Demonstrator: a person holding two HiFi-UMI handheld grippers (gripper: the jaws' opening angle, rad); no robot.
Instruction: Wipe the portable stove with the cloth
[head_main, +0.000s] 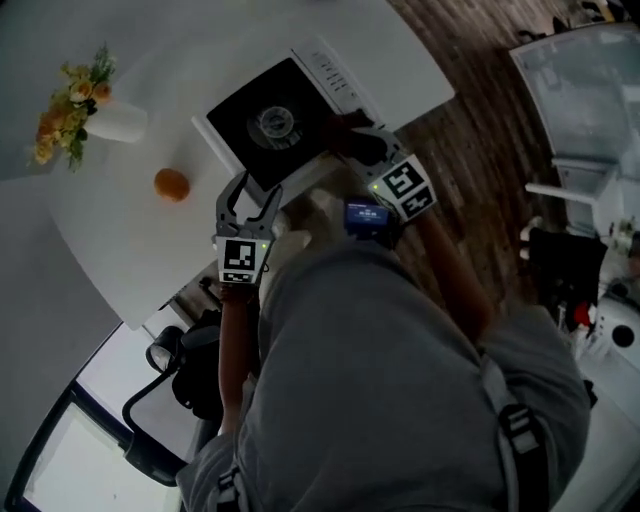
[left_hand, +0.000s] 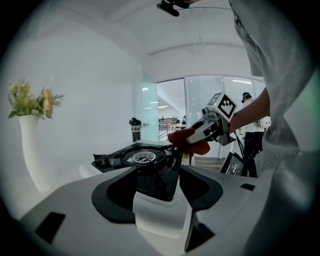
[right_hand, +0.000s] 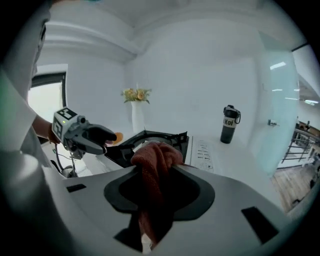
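The portable stove (head_main: 268, 122) lies on the white table, black on top with a round burner and a white control strip along one side. My right gripper (head_main: 352, 140) is at the stove's near right corner, shut on a reddish cloth (right_hand: 156, 167) that bunches up between its jaws and hangs down. In the left gripper view the same cloth (left_hand: 192, 138) hovers just over the stove's (left_hand: 144, 159) right edge. At the stove's near edge my left gripper (head_main: 248, 198) stands open, nothing between its jaws, pointing at the burner.
An orange (head_main: 172, 185) lies left of the stove, and a white vase of flowers (head_main: 84, 108) stands further left. A dark bottle (right_hand: 229, 124) stands on the table beyond the stove. Wooden floor, an office chair and white equipment surround the table.
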